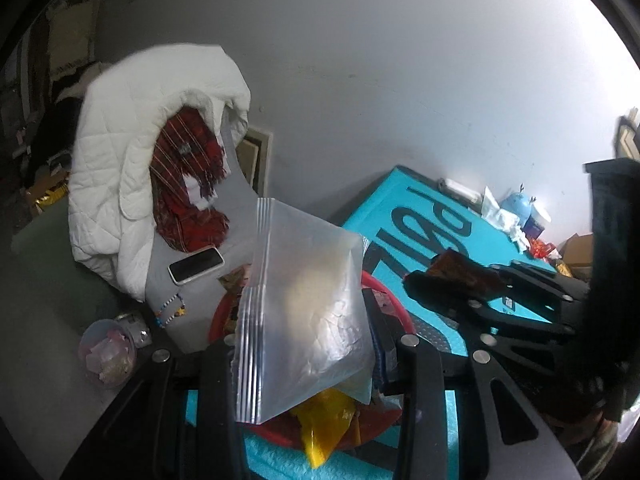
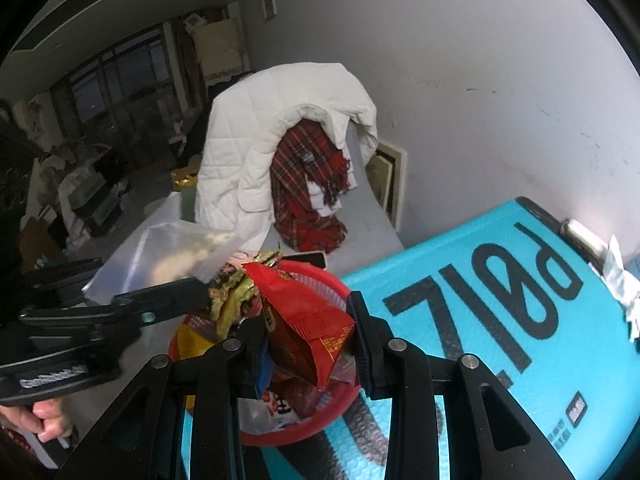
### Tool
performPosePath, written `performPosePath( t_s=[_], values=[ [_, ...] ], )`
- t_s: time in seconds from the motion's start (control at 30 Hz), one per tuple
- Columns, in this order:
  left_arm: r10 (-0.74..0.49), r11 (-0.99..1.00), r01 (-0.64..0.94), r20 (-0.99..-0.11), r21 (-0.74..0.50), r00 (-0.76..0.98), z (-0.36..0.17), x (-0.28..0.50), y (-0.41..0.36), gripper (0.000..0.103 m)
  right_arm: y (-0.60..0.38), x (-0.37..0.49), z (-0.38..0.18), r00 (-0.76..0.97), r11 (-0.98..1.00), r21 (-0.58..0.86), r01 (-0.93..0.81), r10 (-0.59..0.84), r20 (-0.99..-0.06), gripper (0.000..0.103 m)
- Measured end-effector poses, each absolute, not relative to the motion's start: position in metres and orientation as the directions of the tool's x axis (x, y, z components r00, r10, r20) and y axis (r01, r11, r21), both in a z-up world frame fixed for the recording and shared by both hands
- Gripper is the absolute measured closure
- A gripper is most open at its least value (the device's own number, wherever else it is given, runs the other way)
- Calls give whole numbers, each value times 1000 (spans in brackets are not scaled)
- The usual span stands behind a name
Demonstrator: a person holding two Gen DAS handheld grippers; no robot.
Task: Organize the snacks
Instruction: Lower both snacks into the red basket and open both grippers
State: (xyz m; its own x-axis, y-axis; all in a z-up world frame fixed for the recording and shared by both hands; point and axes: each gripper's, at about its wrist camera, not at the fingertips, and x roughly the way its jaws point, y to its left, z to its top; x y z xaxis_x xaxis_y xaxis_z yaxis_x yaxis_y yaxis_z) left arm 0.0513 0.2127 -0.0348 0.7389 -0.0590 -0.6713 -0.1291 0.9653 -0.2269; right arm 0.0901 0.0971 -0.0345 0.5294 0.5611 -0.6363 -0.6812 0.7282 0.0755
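Far left, I've got the zip bag [image 1: 308, 312] pinched in my left gripper [image 1: 316, 344], jaws drawn narrow on its lower edge, the zip strip standing up on the left side. It hangs right over the red basket [image 1: 404, 312], which sits on the teal mat [image 1: 416, 208] and is already heaped with packets. Moving right: my right gripper [image 2: 308, 340] is clamped narrow on a red snack packet [image 2: 308, 320], held above the same basket, just beside the bag's corner.

The job now, as I read it, is getting that packet into the bag. I can't see the bag's mouth open from here, so I'd tilt the left wrist to present the zip end toward the packet first. Then lead with the packet's narrow sealed edge, slide it in low, and keep both over the basket in case it slips.
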Motion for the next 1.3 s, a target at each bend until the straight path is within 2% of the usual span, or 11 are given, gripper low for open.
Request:
performPosePath(
  t_s=[0.13,0.3,0.47,0.67,0.97,1.3],
  values=[
    [-103,962,-107,-693,-253,713,-46,64,212,65,93,93,-39,528,736,72,-674,548,-649,71],
    [-95,969,-97,-708,-227,700,-45,68,206,57,91,100,-43,519,740,86,-667,544,-659,71],
    [-73,970,-111,-694,-216,716,-39,64,207,35,89,102,-43,517,740,90,-666,545,-660,71],
    [-58,962,-137,-668,-235,742,-26,51,216,35,92,99,-40,518,734,87,-674,553,-652,71],
    [101,945,-281,-664,-169,741,-17,23,240,35,115,88,-42,501,712,61,-700,550,-668,71],
    [60,918,-314,-701,-240,711,-46,9,250,35,125,79,-56,469,698,67,-713,546,-694,70]
  ],
)
